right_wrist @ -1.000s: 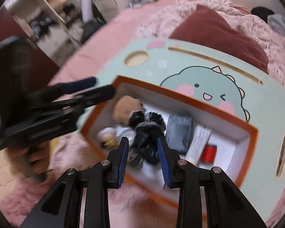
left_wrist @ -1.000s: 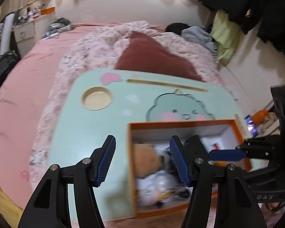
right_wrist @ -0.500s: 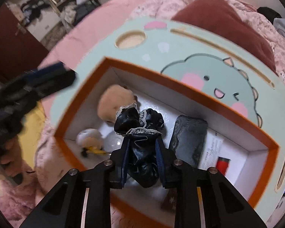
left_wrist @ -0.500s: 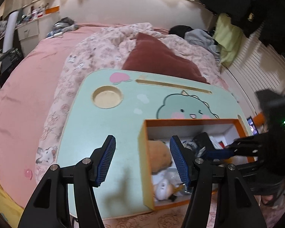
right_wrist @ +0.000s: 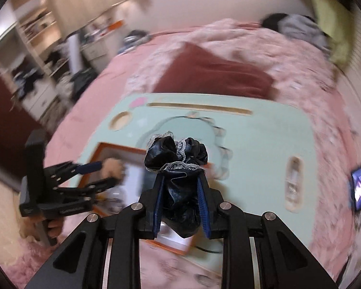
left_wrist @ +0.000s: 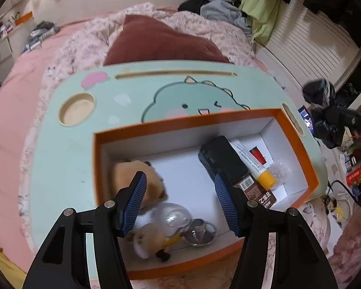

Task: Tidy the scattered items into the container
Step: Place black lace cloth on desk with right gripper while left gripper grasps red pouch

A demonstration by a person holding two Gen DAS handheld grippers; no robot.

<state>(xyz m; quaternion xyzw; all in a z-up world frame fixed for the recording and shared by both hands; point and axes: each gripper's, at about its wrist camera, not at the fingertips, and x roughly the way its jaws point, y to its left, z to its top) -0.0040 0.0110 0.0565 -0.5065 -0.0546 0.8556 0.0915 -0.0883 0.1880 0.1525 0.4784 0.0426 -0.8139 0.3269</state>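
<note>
- A mint lap table is set on a pink bed, with a maroon pillow behind it.
- An orange box is seen on the table's near part.
- Inside the box, a plush, a clear ball, a dark case and a tube are found.
- The left gripper is held over the box, jaws parted, nothing between them.
- A black lace-trimmed scrunchie is clamped by the right gripper, whose jaws have just been closing; its ruffled top is seen past the fingertips.
- The scrunchie is held off the box's right end in the left view.
</note>
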